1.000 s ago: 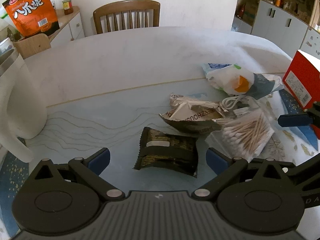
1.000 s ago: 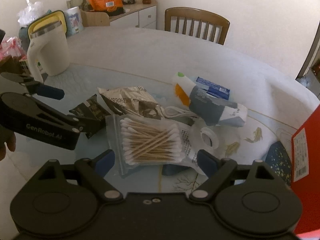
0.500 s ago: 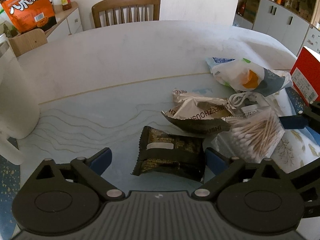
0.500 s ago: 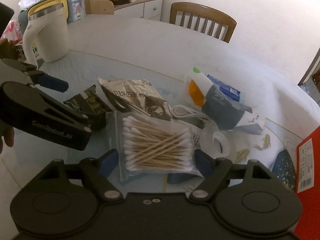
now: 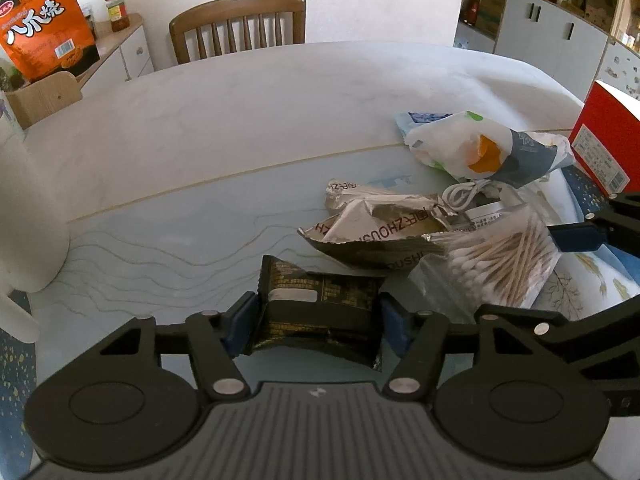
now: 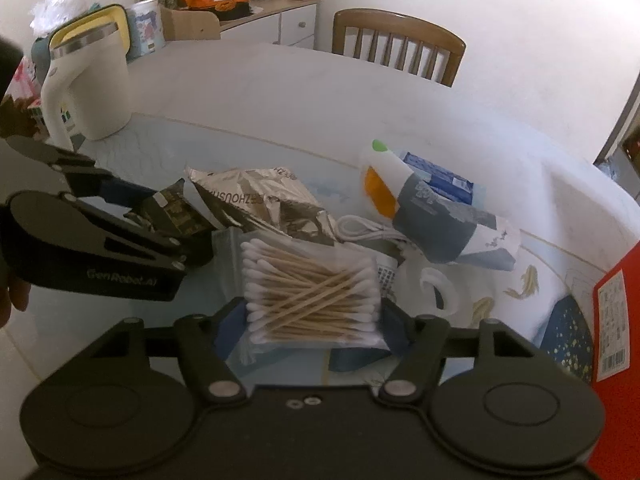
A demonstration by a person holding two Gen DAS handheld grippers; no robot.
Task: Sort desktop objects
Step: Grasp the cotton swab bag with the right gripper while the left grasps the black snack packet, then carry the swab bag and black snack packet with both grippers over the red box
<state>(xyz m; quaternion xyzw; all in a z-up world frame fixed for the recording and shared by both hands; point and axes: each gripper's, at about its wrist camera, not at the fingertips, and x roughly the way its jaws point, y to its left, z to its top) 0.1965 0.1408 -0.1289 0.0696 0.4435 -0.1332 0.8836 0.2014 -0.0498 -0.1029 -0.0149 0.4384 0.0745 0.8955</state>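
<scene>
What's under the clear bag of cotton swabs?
The clear bag of cotton swabs overlaps a white printed packet and a dark blue item; the rest beneath is covered.

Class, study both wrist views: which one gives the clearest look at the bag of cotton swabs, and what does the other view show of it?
The right wrist view: the bag of cotton swabs lies central between the right gripper fingers, swabs plainly visible. The left wrist view shows the bag off to the right, beside the silver packet.
</scene>
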